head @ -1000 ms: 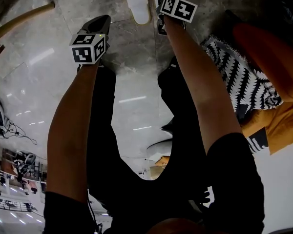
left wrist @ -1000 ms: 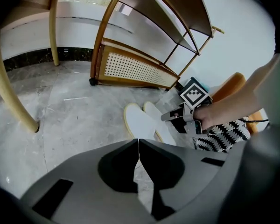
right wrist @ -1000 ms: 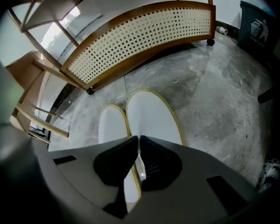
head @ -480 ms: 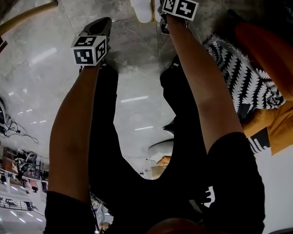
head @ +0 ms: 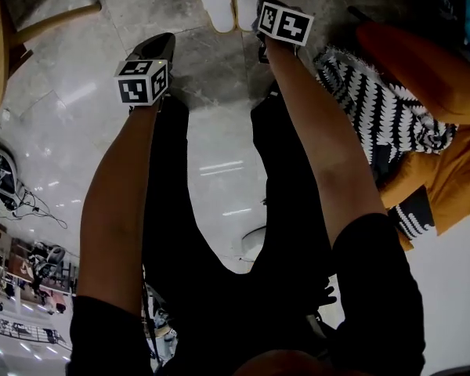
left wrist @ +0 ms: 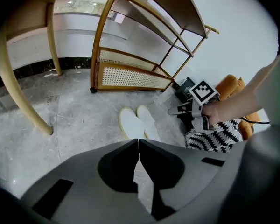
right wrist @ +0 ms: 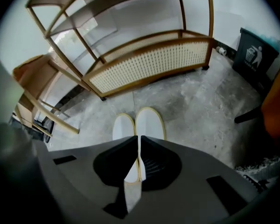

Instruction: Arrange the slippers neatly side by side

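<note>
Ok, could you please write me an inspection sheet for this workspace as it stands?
Surface: grey stone floor, no spills seen.
Job's things: two white slippers close side by side, toes towards the rattan shelf.
Clutter: black-and-white throw against the orange chair.
Grippers: left hand-held gripper shut, empty; right hand-held gripper shut, empty, near the slippers' heels.
Cables: tangle of cables on the floor at the person's left.
Surroundings: black bin, wooden furniture leg.

White litter pictogram [right wrist: 252,53] on black bin [right wrist: 257,64]; no readable words.
</note>
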`<state>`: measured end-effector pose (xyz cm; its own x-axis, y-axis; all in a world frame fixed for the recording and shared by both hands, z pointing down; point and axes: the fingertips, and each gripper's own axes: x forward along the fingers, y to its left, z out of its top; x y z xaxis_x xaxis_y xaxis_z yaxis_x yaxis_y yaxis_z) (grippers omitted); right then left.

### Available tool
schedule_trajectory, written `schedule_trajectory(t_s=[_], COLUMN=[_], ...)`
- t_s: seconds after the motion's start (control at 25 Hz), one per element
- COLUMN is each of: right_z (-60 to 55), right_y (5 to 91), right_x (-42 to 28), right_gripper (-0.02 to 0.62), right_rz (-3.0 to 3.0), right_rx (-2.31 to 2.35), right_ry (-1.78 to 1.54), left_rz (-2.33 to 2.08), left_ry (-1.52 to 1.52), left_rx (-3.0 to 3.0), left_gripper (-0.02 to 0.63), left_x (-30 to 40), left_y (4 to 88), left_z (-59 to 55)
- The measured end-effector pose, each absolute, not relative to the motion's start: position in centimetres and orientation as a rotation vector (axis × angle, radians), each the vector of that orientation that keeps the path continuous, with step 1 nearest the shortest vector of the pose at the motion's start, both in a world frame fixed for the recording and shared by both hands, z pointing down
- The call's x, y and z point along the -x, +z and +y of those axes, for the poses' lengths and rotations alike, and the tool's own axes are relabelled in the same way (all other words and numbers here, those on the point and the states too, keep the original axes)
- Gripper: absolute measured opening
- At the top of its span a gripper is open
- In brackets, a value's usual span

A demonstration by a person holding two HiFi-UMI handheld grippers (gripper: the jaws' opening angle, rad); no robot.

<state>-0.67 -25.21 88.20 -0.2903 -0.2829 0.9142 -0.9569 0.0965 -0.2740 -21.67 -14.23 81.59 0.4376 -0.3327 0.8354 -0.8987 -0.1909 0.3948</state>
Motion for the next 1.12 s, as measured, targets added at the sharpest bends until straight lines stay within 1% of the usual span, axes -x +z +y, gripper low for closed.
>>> schedule_trajectory(t_s=[0.08, 0.28, 0.44, 0.56, 0.72, 0.96, 1.12], right_z=[-25.9, -25.2, -23.5, -22.3, -22.0, -21.2, -20.5], right_y=[83.7, 72.0, 60.8, 51.9, 40.7, 27.8, 19.6], right_x=[0.0, -2.1, -4.2, -5.7, -7.8, -9.1, -8.2], right_gripper=[0.037, 0.034, 0.032, 0.032, 0.031, 0.031, 0.032], right_rz=[-1.776, -1.870, -1.898, -1.924, -2.056, -2.216, -2.414], right_rx=[-1.255, -1.234, -1.242, -1.271, -1.280, -1.286, -1.215], right_ry=[1.184, 1.124, 1.147, 1.140, 1.114, 1.127, 1.069], left_rz=[-1.074, -1.099, -1.128, -1.133, -1.150, -1.276, -1.408], left_ry=[0.759, 0.740, 0.728, 0.791, 0.825, 0.722, 0.499], left_rx=[-1.763, -1.818, -1.814, -1.818, -1.889, -1.967, -2.002], left_gripper=[0.018, 0.018, 0.018, 0.018, 0.018, 0.018, 0.018], left_x=[21.1, 18.6, 16.6, 15.9, 13.0, 9.1, 7.5], left_y=[78.5, 68.0, 58.3, 51.6, 43.1, 30.8, 22.1], left_z=[-15.0, -17.0, -16.2, -15.3, -15.6, -15.8, -15.8])
